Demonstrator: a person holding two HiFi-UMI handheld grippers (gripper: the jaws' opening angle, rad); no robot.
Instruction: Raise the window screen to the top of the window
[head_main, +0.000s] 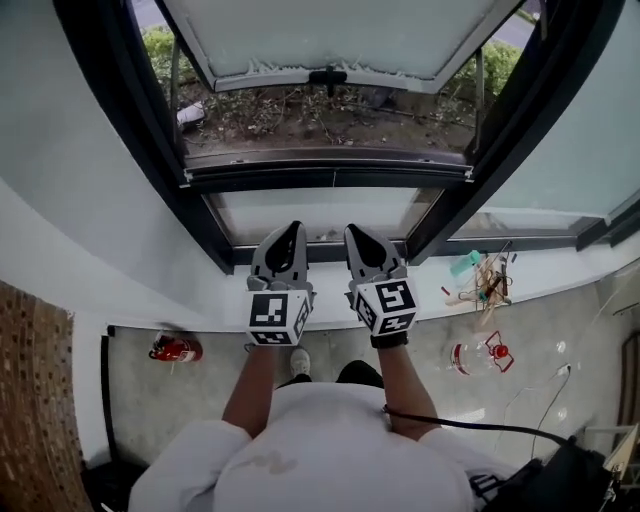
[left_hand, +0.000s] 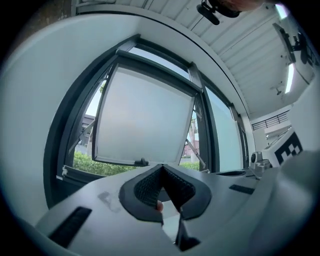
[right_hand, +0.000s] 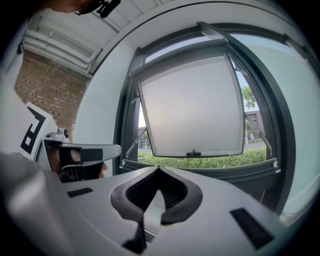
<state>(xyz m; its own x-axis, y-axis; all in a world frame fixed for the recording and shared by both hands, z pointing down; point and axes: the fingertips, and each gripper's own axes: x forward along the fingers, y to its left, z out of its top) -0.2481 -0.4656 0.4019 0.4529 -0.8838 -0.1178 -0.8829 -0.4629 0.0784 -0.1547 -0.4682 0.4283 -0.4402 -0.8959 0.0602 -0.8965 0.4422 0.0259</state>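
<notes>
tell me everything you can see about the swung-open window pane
The window pane is a pale frosted rectangle in a slim frame, hinged at the top, its bottom swung outward. A small dark handle sits mid bottom edge; thin stay arms brace both sides. Green shrubs show beneath. Nothing else touches it.

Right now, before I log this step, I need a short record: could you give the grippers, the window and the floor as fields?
left gripper: shut, nothing between its jaws, held in front of the window frame
right gripper: shut, empty, side by side with the left one
window pane: frosted, swung outward, black handle on its free edge
window screen: cannot be made out
outside: green shrubs
floor: red fire extinguisher at left, clear bottle at right
</notes>
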